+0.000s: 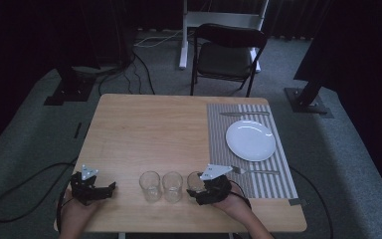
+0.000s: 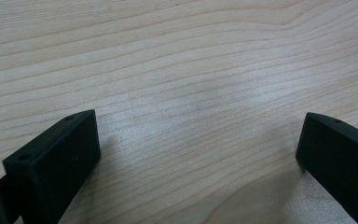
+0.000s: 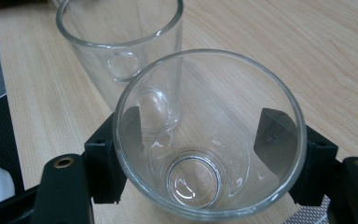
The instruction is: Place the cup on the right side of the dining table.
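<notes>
As right gripper (image 3: 209, 154) pinches rightmost glass (image 3: 209, 135) at near table (image 1: 144, 129) edge, beside placemat (image 1: 248, 149), step in hand seems grasp. Next move likely needs straight lift, clear of middle glass (image 1: 172, 186). Left gripper (image 2: 196, 154) spread, empty, rests on wood.

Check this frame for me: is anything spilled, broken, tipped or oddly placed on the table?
Nothing stands out. The three glasses stand upright and empty in a row near the front edge; the right gripper is clamped on the rightmost glass. The plate, fork and knife lie tidily on the striped placemat. The left gripper is open over bare wood.
</notes>
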`<move>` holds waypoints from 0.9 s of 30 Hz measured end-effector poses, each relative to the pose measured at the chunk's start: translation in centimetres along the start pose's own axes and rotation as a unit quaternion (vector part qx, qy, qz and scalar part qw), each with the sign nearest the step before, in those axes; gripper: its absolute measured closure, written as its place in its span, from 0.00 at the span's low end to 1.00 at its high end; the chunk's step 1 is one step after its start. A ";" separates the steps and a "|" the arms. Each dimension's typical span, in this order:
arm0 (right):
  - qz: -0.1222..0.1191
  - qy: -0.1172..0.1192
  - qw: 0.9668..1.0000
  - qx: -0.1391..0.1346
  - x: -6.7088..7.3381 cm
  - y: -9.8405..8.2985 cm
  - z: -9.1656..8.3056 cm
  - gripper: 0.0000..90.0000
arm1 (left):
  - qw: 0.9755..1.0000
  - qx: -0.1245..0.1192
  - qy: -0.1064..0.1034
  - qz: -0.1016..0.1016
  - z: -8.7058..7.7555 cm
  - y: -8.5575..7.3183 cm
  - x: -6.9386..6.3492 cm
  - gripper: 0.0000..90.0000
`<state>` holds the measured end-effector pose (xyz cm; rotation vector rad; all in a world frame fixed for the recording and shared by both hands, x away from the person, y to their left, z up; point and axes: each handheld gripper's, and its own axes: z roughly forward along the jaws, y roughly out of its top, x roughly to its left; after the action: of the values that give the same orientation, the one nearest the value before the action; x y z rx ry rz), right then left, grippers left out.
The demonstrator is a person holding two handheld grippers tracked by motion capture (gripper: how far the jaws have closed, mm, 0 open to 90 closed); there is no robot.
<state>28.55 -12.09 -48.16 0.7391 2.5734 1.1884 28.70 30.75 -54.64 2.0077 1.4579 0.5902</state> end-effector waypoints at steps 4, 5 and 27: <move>0.002 -0.010 1.000 -0.002 -0.3 0.2 -0.3 0.32 | 1.000 0.000 0.000 0.000 0.0 0.0 0.0 0.00; 0.004 -0.014 1.000 -0.003 -0.4 0.3 -0.4 0.32 | 1.000 0.000 0.000 0.000 0.0 0.0 0.0 0.00; 0.035 -0.078 0.996 -0.008 -6.1 3.6 -2.4 0.32 | 1.000 -0.001 0.000 -0.002 0.0 0.0 0.0 0.00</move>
<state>34.12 -14.91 -43.99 0.8876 2.4263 1.1205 28.70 30.73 -54.65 2.0031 1.4596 0.5904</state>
